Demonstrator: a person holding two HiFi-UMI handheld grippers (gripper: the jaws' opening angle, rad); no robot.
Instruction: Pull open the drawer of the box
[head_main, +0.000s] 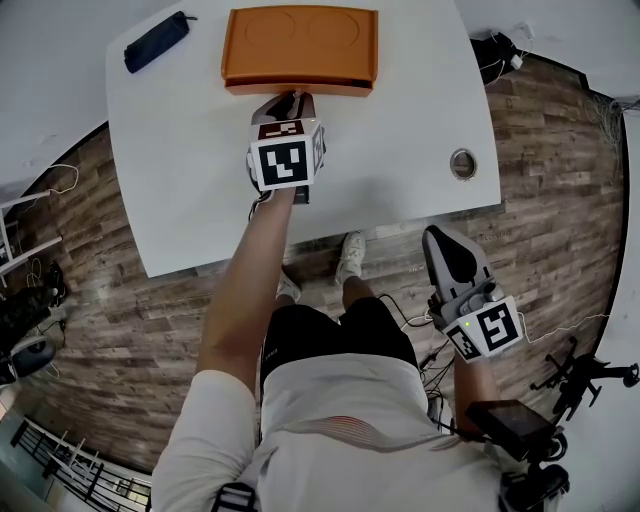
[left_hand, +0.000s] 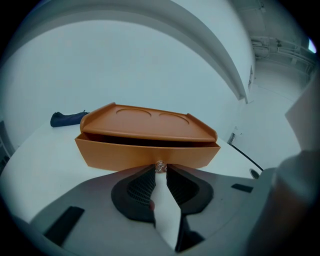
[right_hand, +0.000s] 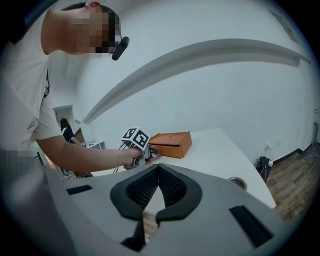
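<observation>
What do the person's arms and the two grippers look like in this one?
Both the left gripper and the right gripper have grey bodies, black ribbed pads and a cube of black-and-white square markers. The arms are bare below the short sleeves of a white T-shirt.

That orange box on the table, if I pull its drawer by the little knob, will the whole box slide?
Probably it slides: the orange box stands free on the smooth white table, nothing bracing it. It looks stiff and thin-walled, so likely light. The knob in the left tool is small and shiny, so it may slip.
</observation>
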